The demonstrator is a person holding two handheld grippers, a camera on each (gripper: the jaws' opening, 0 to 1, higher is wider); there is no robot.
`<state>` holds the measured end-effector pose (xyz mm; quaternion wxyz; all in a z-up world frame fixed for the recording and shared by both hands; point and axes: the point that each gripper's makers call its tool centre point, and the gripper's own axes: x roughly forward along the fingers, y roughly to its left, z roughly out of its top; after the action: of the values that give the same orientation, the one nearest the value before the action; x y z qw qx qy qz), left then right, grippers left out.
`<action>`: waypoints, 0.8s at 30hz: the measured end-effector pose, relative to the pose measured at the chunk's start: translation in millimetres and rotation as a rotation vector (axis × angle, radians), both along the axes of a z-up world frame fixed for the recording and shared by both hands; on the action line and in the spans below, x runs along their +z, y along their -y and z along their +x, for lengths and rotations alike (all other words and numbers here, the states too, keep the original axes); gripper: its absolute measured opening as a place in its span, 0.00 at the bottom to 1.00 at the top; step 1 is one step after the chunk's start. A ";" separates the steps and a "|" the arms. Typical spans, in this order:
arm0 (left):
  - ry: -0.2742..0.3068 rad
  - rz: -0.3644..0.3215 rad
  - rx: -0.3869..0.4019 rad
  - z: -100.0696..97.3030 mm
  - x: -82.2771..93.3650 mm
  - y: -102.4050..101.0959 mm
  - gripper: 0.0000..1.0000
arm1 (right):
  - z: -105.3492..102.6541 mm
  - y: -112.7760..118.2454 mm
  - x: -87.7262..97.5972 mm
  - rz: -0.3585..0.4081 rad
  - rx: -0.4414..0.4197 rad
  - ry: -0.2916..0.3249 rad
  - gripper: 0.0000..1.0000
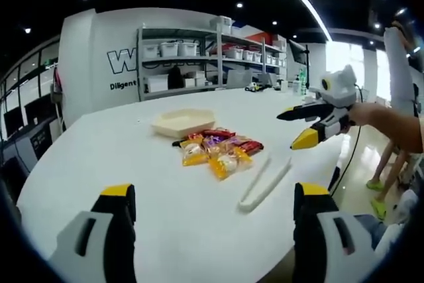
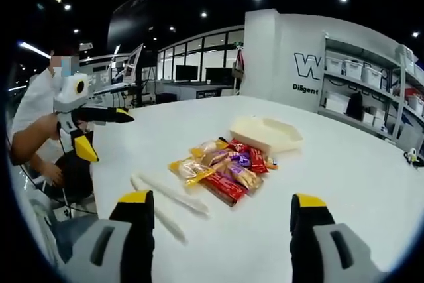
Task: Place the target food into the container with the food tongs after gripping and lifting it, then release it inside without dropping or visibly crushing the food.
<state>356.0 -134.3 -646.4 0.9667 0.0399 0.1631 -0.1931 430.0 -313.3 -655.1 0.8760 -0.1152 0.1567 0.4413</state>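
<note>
2 low views from opposite table (image 1: pixel 99 164) edges, both facing the shared snack pile (image 1: pixel 217 149) mid-table

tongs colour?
White or translucent white tongs, lying beside the snack pile; clearest in the right gripper view.

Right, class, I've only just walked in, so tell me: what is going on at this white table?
A person holds a claw in each hand above a white table. Both the left claw and the right claw are open and hold nothing. A pile of wrapped snacks lies beside the white food tongs, which nobody has picked up. The cream container behind the pile has no snack in it, so the task has hardly begun.
</note>
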 end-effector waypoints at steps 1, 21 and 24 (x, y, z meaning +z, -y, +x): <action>-0.002 0.001 -0.002 -0.1 -0.7 0.3 0.99 | -1.9 -0.5 -0.5 0.000 0.007 -0.003 0.82; -0.013 0.008 -0.031 -1.2 -6.8 9.4 0.98 | -18.1 -1.0 -14.8 -0.033 0.080 0.008 0.67; -0.013 0.009 -0.034 -1.6 -7.6 10.7 0.98 | -24.4 -2.8 -20.1 -0.035 0.104 -0.010 0.63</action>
<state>354.3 -145.0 -654.0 0.9620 0.0456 0.1695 -0.2091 405.6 -310.5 -675.2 0.8490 -0.1363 0.1627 0.4839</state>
